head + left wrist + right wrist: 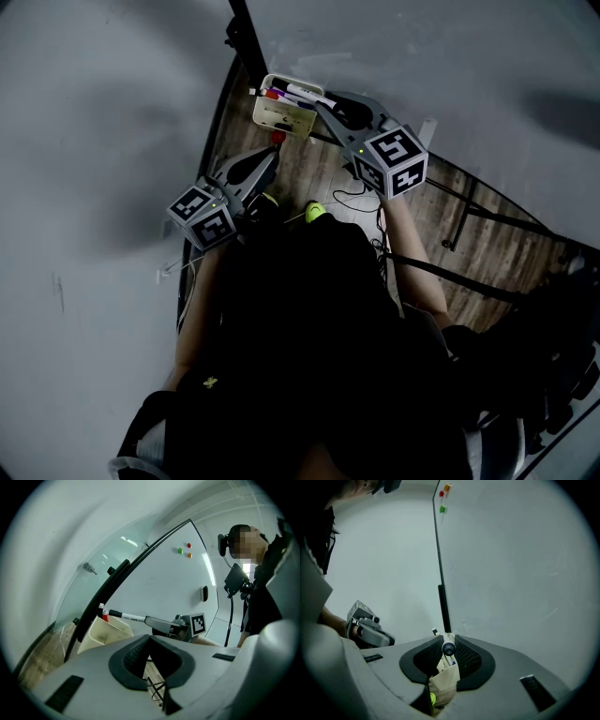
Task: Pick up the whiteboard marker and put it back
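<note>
Clamping the whiteboard marker (448, 648) crosswise between its narrow-set pads, the right gripper (448, 640) holds the barrel near its rear end, so that the round butt faces the right gripper view and the rest of the barrel runs straight ahead. Seen from the left gripper view, the marker (127, 616) lies roughly level, with its dark end reaching over the cream box (105, 632) that hangs at the foot of the whiteboard (178, 583). The head view shows it above the box's open top, where other markers (274, 94) already lie. A marker of this kind is judged light, stiff and smooth-sided. A grip across the barrel suits it, though a hold this far back may let the free end swing, so a grip nearer the middle would likely be steadier. The right forearm (412, 253) reaches forward from the body, with the gripper pointing slightly downward toward the box. The left gripper (150, 639), its jaws together on nothing, hovers just short of the box over the wooden floor (309, 173).
</note>
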Action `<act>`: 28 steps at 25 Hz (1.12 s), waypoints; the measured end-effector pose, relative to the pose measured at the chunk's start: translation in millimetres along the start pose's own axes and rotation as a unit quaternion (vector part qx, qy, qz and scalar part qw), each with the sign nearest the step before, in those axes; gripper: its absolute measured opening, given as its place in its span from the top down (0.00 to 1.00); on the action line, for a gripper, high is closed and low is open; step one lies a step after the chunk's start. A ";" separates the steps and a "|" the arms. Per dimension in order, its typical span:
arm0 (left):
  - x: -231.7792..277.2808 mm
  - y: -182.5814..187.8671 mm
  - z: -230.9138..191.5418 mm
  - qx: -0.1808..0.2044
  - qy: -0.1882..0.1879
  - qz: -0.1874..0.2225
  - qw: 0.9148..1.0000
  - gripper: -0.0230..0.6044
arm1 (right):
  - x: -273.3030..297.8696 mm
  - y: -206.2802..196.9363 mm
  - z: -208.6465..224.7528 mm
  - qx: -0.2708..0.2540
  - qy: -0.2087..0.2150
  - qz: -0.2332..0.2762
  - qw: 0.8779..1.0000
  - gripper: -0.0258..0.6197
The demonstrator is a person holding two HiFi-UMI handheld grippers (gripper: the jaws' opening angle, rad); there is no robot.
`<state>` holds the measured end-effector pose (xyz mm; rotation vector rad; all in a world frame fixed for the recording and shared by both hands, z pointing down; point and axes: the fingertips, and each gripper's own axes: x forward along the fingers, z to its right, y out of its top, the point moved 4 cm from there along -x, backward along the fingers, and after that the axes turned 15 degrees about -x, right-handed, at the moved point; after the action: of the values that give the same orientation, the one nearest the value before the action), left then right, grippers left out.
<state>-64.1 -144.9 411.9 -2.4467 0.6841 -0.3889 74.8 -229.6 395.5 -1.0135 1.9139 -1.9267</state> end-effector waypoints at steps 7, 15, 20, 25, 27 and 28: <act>0.9 0.8 -1.5 0.009 0.001 0.005 1.000 0.96 | -13.6 15.7 -1.3 -0.003 -0.003 0.015 1.000 0.82; 6.6 -1.6 -12.6 0.032 0.011 0.004 0.999 0.96 | -25.8 25.4 -6.0 -0.013 -0.001 0.023 1.000 0.82; 9.8 -0.3 -13.9 0.035 0.011 0.017 0.999 0.96 | -33.2 32.3 -11.7 -0.022 0.002 0.026 0.999 0.82; 16.1 1.2 -13.9 0.040 0.006 0.027 0.999 0.96 | -38.6 37.1 -11.2 -0.031 0.002 0.028 0.999 0.82; 17.8 0.3 -12.7 0.041 0.003 0.031 0.999 0.96 | -42.2 39.5 -11.8 -0.033 0.002 0.029 0.999 0.82; 18.8 -0.2 -12.2 0.042 0.002 0.032 0.999 0.96 | -43.7 40.8 -12.1 -0.035 0.002 0.029 0.999 0.82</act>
<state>-53.4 -160.4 424.1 -2.3399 0.7305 -0.3898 87.2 -197.8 345.0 -0.9617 2.0043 -1.8426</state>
